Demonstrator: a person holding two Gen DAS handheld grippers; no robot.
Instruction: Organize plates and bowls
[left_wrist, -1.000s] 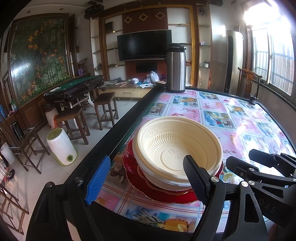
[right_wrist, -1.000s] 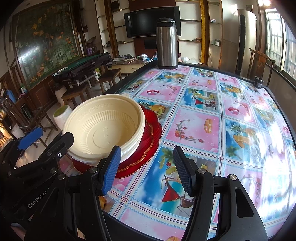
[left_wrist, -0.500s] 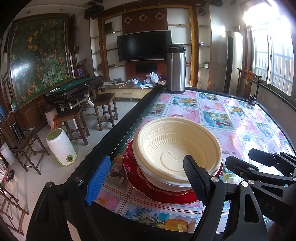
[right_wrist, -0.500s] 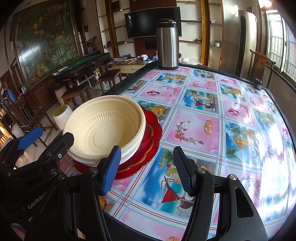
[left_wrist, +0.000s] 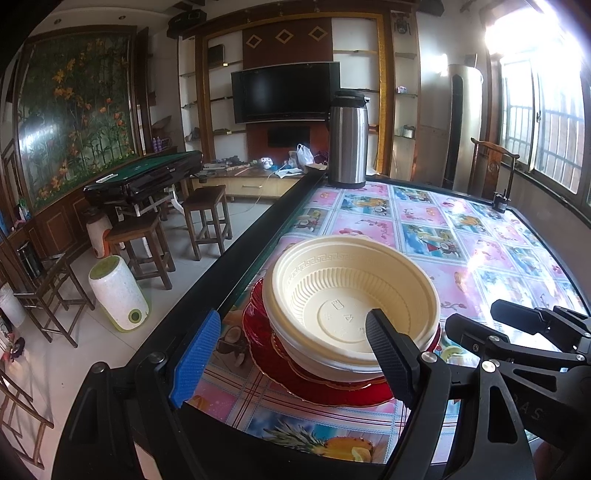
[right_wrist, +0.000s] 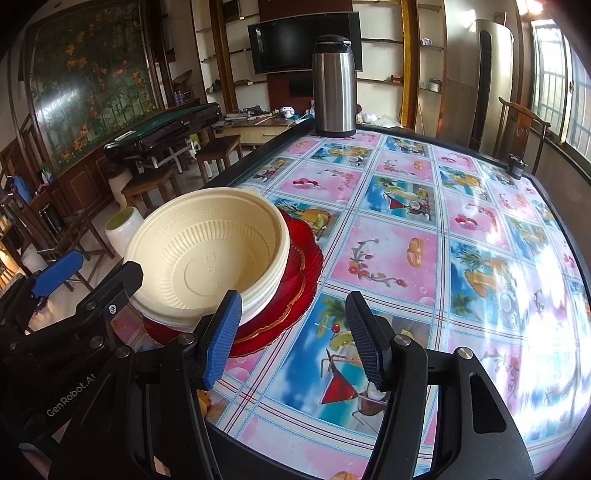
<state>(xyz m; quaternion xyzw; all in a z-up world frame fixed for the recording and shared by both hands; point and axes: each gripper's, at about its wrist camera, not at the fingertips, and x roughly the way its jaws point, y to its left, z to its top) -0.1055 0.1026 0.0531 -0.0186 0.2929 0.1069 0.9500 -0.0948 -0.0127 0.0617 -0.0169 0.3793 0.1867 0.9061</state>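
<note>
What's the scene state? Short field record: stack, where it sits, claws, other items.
stack: cream bowls nested on red plates
location: table, near its left edge
left claw: open, holding nothing, stack in front
right claw: open, holding nothing, stack to its left
other: steel flask at the far end

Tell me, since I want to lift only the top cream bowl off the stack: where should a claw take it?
Probably by the near rim of the top cream bowl, one finger inside and one outside, coming from above at the table's near side. The rim flares above the bowl nested below, and the red plates block a low approach.
</note>
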